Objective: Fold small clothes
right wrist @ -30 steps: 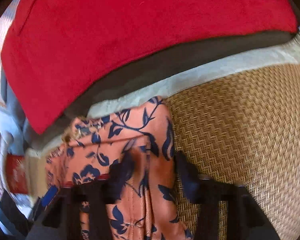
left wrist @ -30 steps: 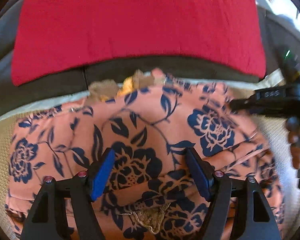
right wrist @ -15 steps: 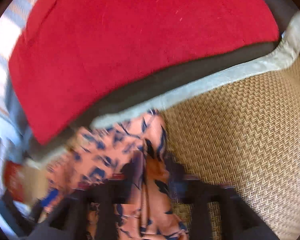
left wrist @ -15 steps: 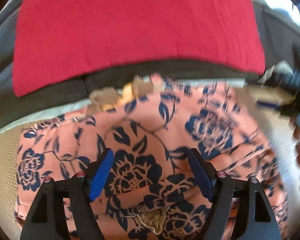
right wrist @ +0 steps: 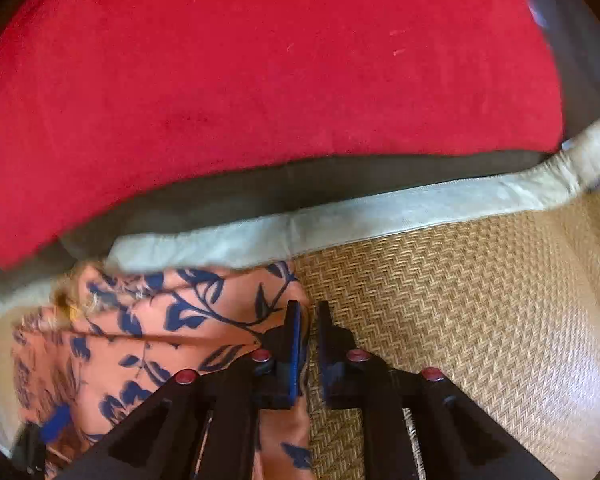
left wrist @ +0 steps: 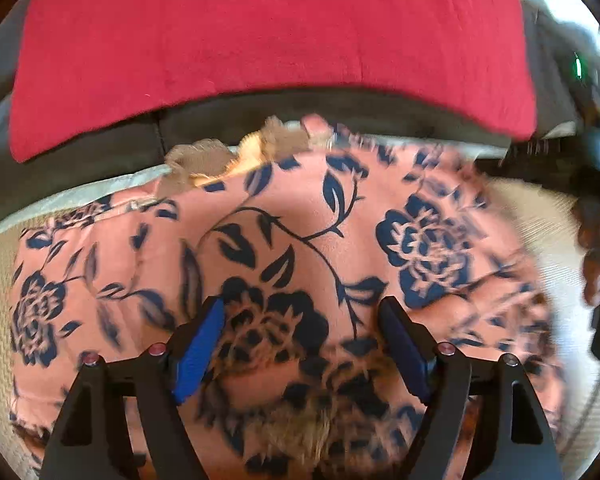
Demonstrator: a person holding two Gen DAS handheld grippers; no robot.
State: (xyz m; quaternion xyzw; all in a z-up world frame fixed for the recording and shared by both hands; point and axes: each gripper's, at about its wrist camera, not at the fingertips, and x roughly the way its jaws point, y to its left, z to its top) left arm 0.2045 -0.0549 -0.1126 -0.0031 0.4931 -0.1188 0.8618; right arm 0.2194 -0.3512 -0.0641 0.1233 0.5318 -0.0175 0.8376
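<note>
While left tongs (left wrist: 300, 344) gape, right tongs (right wrist: 308, 336) pinch floral garment (right wrist: 204, 320) (red cushion (right wrist: 260, 80) behind).

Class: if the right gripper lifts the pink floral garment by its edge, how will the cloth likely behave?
The pink, navy-flowered cotton garment will probably droop: it lies creased and layered. The right gripper pinches one edge, so the rest likely trails. The woven straw mat looks rough, so dragging may snag.

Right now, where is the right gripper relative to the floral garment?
In the right wrist view, the right gripper sits at the floral garment's right edge, its jaws nearly shut on that edge, the woven mat just to its right.
</note>
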